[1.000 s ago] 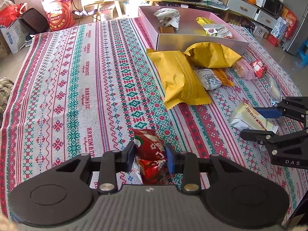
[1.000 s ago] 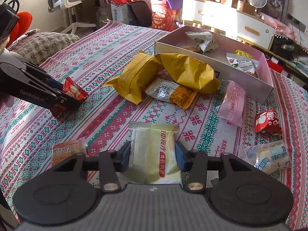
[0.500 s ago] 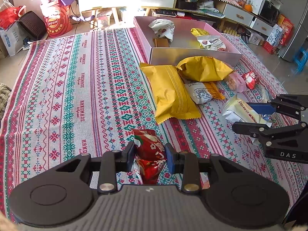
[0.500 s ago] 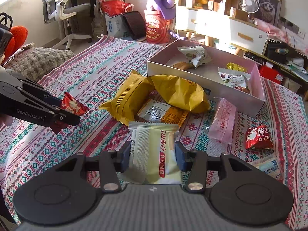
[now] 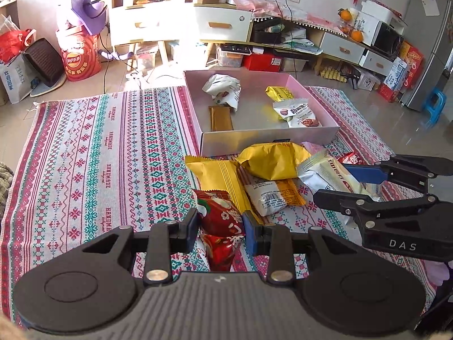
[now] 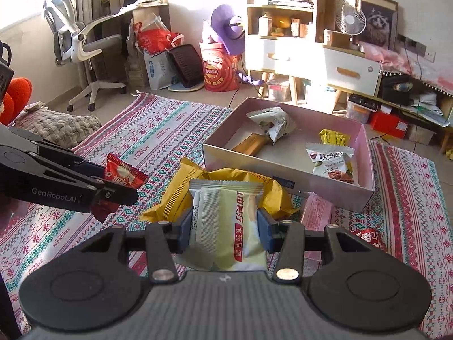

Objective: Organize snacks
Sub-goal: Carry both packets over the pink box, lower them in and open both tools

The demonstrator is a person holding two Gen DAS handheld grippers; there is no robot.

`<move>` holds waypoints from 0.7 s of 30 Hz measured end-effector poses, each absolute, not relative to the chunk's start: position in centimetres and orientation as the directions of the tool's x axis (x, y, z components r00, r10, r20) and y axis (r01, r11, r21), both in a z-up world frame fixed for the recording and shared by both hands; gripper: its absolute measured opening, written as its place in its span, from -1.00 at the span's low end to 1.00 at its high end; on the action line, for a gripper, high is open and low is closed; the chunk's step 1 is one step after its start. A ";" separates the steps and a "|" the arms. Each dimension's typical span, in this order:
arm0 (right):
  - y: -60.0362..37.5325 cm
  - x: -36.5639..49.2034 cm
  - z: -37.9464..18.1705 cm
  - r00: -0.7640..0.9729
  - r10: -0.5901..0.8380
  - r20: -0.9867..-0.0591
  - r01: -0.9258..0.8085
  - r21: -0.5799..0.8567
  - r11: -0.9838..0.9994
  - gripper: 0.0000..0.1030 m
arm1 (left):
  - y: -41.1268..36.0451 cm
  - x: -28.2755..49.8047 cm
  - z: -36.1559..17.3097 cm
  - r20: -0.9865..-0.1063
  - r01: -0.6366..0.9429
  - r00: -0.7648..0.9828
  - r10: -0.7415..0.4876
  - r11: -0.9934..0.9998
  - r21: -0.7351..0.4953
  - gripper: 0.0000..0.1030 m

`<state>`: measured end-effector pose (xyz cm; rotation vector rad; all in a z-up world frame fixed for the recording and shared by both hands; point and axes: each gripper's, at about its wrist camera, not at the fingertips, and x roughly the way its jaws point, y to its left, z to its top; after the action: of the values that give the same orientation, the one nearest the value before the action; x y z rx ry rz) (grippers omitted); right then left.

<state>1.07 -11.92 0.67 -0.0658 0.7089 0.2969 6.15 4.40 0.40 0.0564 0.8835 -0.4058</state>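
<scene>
My left gripper is shut on a red snack packet, held clear above the patterned cloth. From the right wrist view the same left gripper shows at the left with the red packet in it. My right gripper is shut on a pale yellow-white snack packet, also lifted; in the left wrist view the right gripper holds that packet at the right. Ahead lies an open pink box with several snacks inside.
Two yellow bags and an orange-and-white packet lie on the cloth before the box. A pink packet and a small red packet lie to the right. Furniture and bags stand beyond the cloth.
Both grippers have risen with their packets and tilted up, so the box and the room behind now fill more of each view. The grips are unchanged.
</scene>
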 end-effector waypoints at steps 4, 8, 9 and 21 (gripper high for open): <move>-12.6 2.0 1.3 0.743 0.234 -0.628 -0.260 0.051 0.964 -0.16 | 3.8 7.1 1.1 -0.748 0.356 0.577 -0.329 0.925 -0.132 -0.24; -13.5 2.8 1.9 0.763 0.214 -0.610 -0.218 0.069 0.973 -0.15 | 3.2 8.1 1.6 -0.730 0.349 0.594 -0.339 0.926 -0.146 -0.24; -13.7 3.0 1.9 0.766 0.211 -0.608 -0.210 0.074 0.975 -0.15 | 2.9 8.4 1.6 -0.723 0.351 0.598 -0.345 0.924 -0.151 -0.24; -16.9 7.6 2.1 0.767 0.170 -0.619 -0.085 0.165 0.983 -0.15 | 0.1 14.0 1.2 -0.676 0.338 0.642 -0.362 0.925 -0.175 -0.24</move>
<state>7.64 -16.91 2.11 0.1300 0.6831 0.1387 13.96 0.10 1.16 -0.0333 0.7779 -0.3986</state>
